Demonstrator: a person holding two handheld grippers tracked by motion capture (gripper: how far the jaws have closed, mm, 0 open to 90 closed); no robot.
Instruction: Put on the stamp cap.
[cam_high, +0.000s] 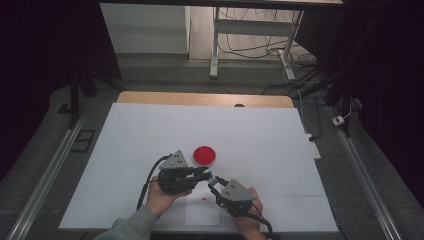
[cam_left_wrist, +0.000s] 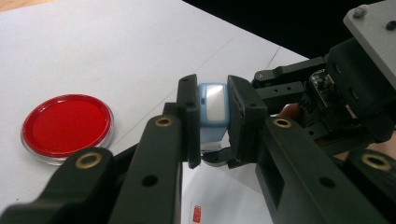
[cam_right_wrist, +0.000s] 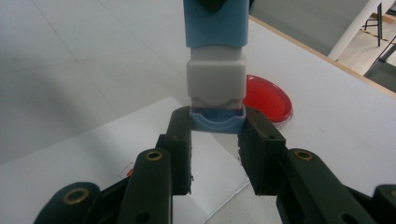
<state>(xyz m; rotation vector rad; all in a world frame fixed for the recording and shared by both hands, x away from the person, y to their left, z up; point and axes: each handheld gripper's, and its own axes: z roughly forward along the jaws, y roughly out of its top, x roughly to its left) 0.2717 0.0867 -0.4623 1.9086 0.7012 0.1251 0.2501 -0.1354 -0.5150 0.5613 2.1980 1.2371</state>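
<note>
Left gripper view | blue stamp (cam_left_wrist: 213, 105) clamped between left gripper (cam_left_wrist: 214, 122) jaws

No text, brand or number can be read here. The one printed sign is a small red stamp mark (cam_left_wrist: 196, 213) on the sheet of paper (cam_left_wrist: 224, 196) lying on the table, seen in the left gripper view, and its characters are too small and blurred to make out.
</note>
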